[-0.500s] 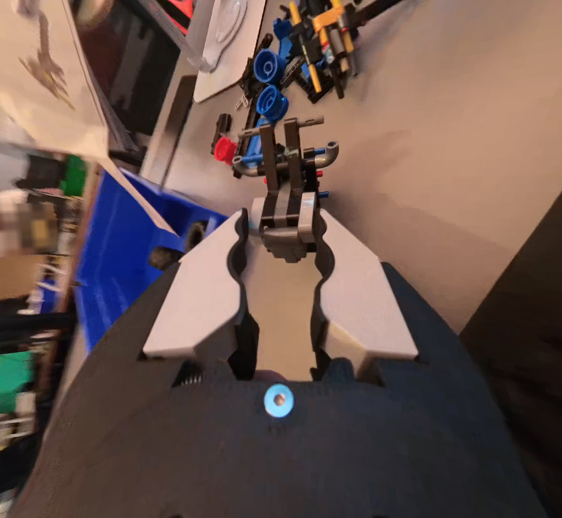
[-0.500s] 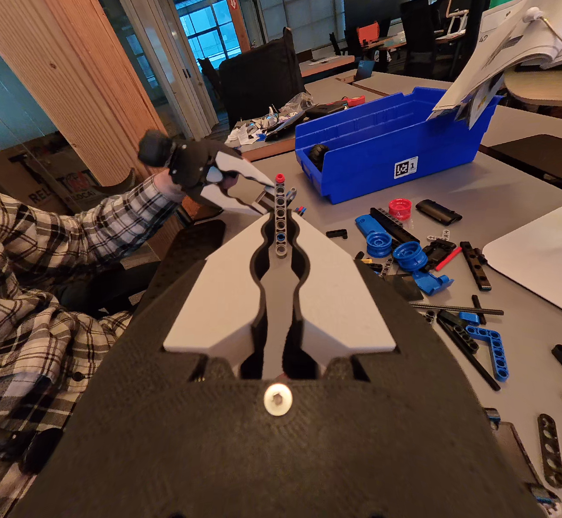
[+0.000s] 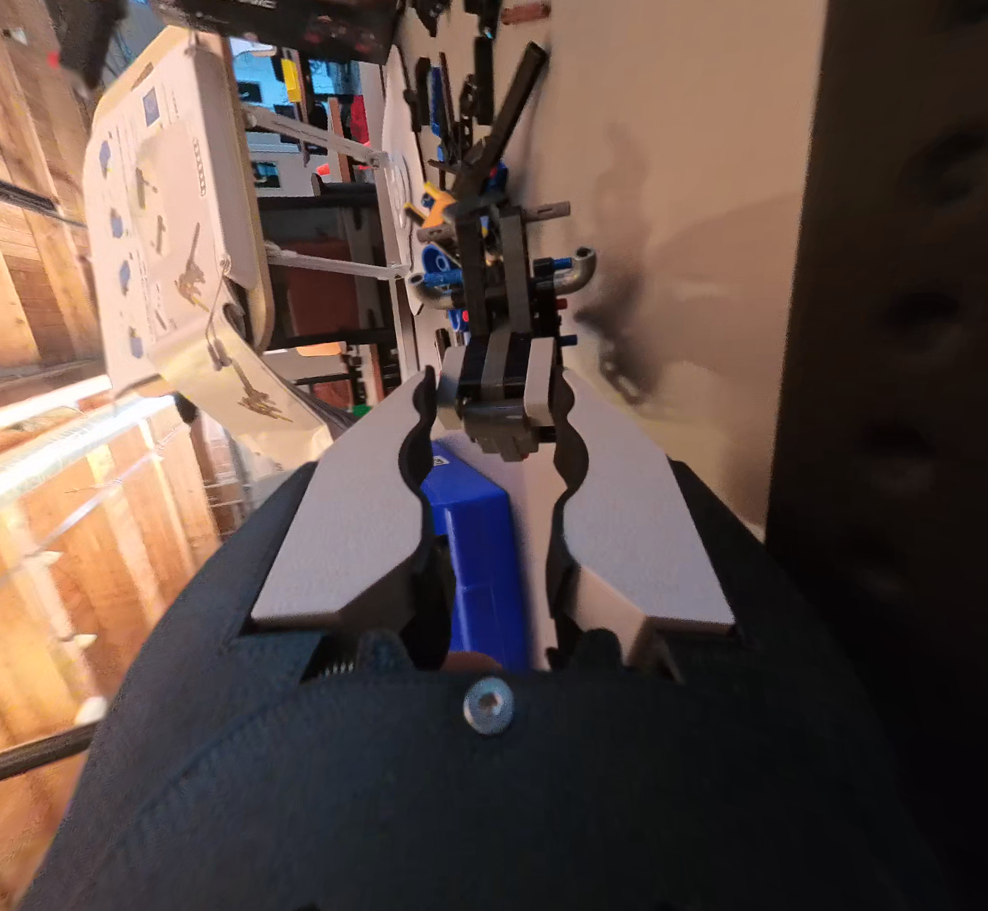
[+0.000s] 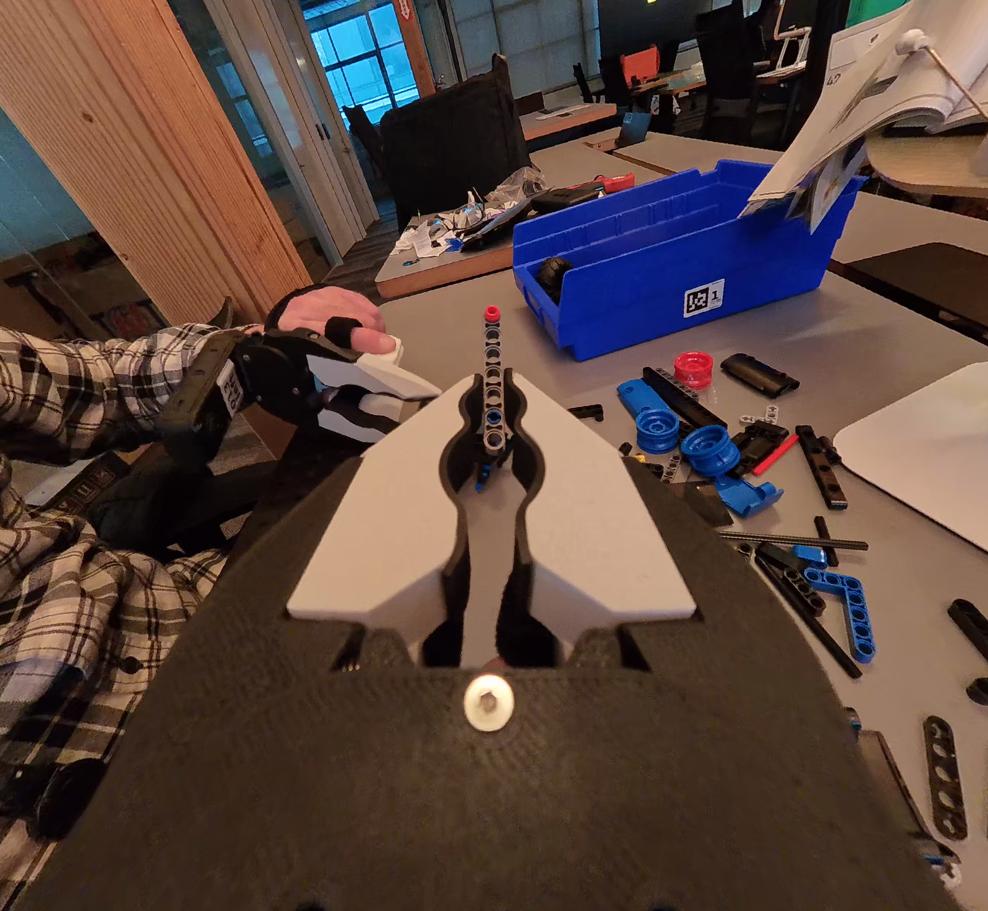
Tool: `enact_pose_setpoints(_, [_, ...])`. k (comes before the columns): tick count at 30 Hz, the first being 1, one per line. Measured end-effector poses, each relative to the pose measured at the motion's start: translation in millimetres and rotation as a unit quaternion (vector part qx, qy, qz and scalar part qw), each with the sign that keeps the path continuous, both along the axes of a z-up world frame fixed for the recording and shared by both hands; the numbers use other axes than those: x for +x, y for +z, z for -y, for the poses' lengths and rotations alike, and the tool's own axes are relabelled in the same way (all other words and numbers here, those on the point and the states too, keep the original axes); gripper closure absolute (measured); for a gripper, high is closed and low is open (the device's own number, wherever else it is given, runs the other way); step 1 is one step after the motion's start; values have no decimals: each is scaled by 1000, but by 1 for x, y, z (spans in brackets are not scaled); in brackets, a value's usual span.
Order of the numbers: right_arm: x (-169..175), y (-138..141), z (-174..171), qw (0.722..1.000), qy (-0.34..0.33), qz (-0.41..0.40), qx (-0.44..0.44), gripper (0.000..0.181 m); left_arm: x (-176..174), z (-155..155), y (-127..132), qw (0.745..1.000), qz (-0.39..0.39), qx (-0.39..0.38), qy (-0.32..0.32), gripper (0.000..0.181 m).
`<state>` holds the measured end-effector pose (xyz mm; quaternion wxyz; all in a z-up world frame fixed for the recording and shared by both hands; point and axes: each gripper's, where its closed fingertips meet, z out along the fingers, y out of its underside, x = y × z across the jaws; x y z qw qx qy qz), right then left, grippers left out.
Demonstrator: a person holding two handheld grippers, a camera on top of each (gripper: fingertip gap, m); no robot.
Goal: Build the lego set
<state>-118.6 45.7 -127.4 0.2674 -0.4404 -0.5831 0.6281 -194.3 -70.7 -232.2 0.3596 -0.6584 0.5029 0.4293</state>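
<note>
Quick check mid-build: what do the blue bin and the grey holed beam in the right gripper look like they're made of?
Blue bin: looks like moulded rigid plastic, semi-gloss; uniform colour, ribbed walls and soft highlights along its rim. Grey holed beam, clamped in the right gripper: apparently hard plastic with a smooth finish; crisp, evenly spaced round holes and flat colour, no metallic shine.

Counted two grippers, the left gripper (image 4: 422,404) and the right gripper (image 4: 493,388). One blue bin (image 4: 668,254) sat on the table. Two blue wheel hubs (image 4: 657,430) lay side by side, plus one red hub (image 4: 693,369). One blue L-shaped beam (image 4: 850,613). One open instruction booklet (image 4: 882,99). Loose black beams were too jumbled to count.
</note>
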Motion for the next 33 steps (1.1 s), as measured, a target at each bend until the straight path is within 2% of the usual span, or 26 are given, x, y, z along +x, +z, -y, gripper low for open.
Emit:
enact_pose_setpoints(5, [1, 1, -2, 1000, -1, 0, -1, 176, -18, 3, 16, 985, 162, 2, 56, 140])
enact_pose_setpoints(7, [0, 0, -2, 1000, -1, 2, -2, 176, -32, 8, 5, 968, 227, -47, 100, 140])
enact_pose_setpoints(10, [0, -2, -3, 1000, -1, 6, -2, 176, -55, 13, -3, 945, 284, -74, 145, 143])
enact_pose_setpoints(12, [0, -3, -4, 1000, -2, 9, -2, 176, -66, 12, -3, 927, 334, -73, 155, 167])
enact_pose_setpoints(14, [0, -3, -5, 1000, -3, 9, -3, 176, -73, 12, -4, 907, 380, -84, 162, 168])
enact_pose_setpoints(16, [1, -3, -7, 1000, -4, 9, -6, 176, -77, 12, -5, 890, 414, -95, 164, 154])
enact_pose_setpoints(19, [1, -3, -10, 1000, -7, 10, -8, 176, -81, 14, -3, 887, 420, -96, 169, 150])
enact_pose_setpoints(23, [3, -1, -14, 1000, -10, 7, -11, 177, -81, 9, 14, 893, 412, -70, 168, 145])
enact_pose_setpoints(27, [3, -1, -15, 1000, -10, 7, -13, 176, -47, -16, 31, 908, 395, -63, 124, 146])
enact_pose_setpoints(33, [3, -3, -16, 1000, -13, 11, -10, 176, -2, -70, 5, 927, 344, -126, 79, 148])
